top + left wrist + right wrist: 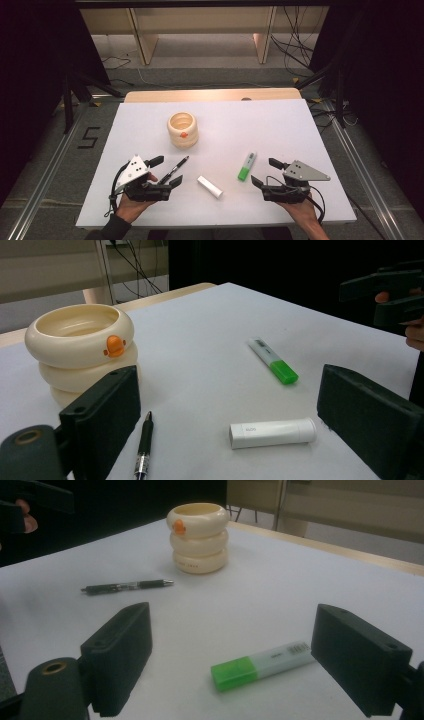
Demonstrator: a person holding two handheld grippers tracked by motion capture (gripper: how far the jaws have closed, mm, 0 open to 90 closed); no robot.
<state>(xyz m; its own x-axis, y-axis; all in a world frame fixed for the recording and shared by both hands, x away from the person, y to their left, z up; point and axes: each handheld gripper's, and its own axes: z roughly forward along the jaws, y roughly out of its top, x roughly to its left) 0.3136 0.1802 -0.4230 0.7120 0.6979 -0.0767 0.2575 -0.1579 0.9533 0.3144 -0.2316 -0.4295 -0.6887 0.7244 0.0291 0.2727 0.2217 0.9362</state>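
Note:
A cream ringed pen holder point(182, 130) with an orange duck bill stands mid-table; it also shows in the left gripper view point(80, 347) and the right gripper view point(199, 537). A black pen point(176, 168) point(144, 447) point(125, 586) lies beside my left gripper point(167, 172), which is open with nothing in it. A white capped tube point(209, 186) point(272, 433) lies between the hands. A green-capped highlighter point(247, 166) point(273, 360) point(260, 664) rests in front of my open right gripper point(264, 172).
The white table top point(280, 125) has a wooden strip at its far edge. Beyond it are floor cables and wooden furniture legs. Dark stands flank both sides.

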